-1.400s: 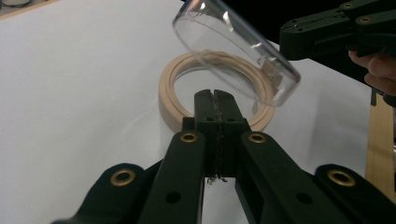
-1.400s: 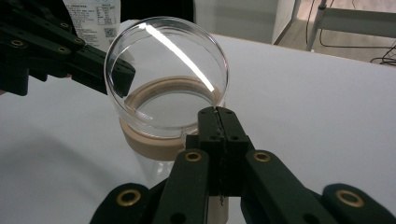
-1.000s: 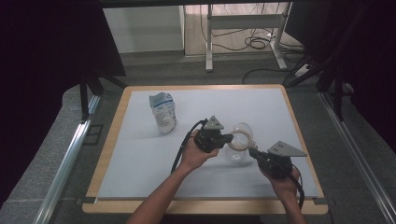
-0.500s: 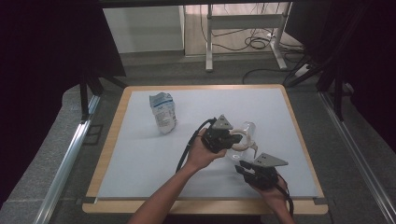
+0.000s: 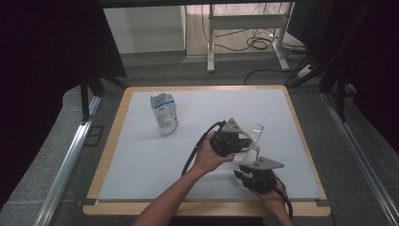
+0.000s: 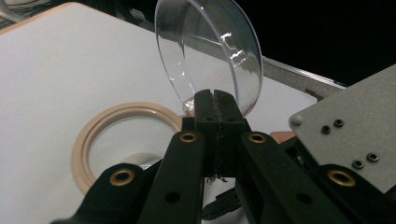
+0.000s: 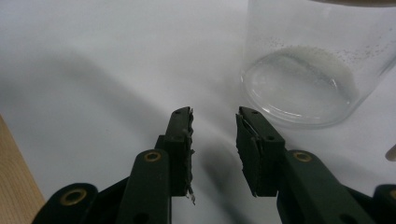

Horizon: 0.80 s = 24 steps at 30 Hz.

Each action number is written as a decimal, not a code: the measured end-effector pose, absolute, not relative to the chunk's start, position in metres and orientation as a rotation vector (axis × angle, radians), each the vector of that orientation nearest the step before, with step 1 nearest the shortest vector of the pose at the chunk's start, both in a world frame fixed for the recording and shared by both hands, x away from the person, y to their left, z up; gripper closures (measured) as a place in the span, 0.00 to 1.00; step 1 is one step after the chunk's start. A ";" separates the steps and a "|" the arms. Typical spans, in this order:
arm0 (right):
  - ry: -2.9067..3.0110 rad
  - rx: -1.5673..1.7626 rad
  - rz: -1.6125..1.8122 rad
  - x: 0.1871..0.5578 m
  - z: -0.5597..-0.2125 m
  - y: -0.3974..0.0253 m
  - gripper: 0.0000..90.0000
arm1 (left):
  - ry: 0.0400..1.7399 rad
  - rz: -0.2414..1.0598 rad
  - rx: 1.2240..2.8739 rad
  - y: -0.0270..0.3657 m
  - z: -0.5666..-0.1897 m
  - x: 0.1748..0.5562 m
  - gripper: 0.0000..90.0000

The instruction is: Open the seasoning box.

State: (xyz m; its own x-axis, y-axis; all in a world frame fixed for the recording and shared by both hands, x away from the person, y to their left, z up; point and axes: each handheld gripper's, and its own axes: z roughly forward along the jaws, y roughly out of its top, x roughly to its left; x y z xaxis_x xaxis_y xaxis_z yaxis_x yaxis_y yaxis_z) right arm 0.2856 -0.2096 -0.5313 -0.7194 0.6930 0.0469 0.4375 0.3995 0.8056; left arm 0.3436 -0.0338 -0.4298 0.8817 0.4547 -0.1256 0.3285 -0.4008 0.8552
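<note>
Jar of clear glass [image 7: 308, 70] stands just ahead of the right gripper [image 5: 245, 172], which has backed off, jaws parted; the left gripper [image 6: 215, 100] stays clenched on its round clear lid [image 6: 210, 46], lifted over the cream seal ring [image 6: 121, 140] — opened, I'd say.

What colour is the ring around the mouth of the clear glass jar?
The round rubbery ring is pale beige, clearest in the left gripper view.
</note>
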 end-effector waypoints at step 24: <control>2.366 0.978 1.225 0.288 -0.533 -0.206 0.57 | 0.674 0.223 1.968 0.030 -0.449 0.334 0.66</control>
State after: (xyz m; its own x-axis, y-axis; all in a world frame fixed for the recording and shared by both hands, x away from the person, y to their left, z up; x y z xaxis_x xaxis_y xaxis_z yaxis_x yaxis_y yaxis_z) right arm 0.2877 -0.2065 -0.5329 -0.7221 0.6905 0.0415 0.4323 0.4036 0.8064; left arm 0.3335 0.0296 -0.4493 0.8274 0.5465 -0.1293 0.3618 -0.3427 0.8670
